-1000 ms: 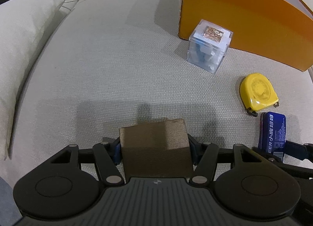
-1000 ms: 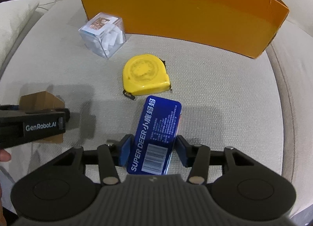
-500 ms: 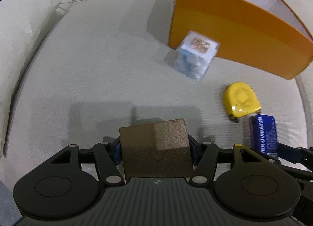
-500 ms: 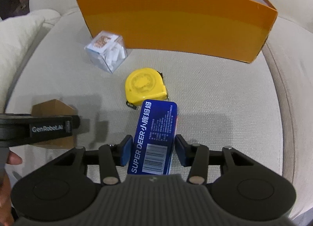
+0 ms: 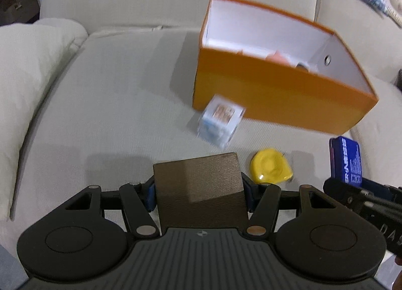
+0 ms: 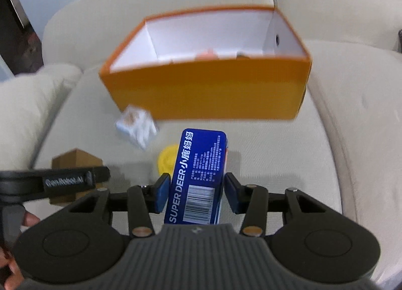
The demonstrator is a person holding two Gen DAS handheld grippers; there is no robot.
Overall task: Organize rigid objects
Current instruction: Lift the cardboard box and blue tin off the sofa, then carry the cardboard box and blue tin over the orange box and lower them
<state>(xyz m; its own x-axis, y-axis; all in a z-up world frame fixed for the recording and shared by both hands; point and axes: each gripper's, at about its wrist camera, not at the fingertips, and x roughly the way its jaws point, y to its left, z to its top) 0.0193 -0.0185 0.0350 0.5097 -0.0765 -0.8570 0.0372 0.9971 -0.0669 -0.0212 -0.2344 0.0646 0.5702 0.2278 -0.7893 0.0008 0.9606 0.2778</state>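
Both grippers carry loads above the sofa cushion [image 5: 113, 104], presumably bound for the open orange box [image 6: 208, 89] at the far side. The left gripper [image 5: 198, 189] pinches a brown wood-grained block [image 5: 198, 187]; the right gripper [image 6: 196, 189] clamps a glossy blue tin [image 6: 198, 172], barcode up. 2 items lie near the box: a clear cube [image 5: 219, 124] and a yellow tape measure [image 5: 270, 168].

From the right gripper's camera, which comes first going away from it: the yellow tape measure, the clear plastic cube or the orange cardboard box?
1. Yellow tape measure, just ahead, left of the held blue tin.
2. Clear plastic cube, farther ahead, to the left.
3. Orange cardboard box, farthest, across the back.
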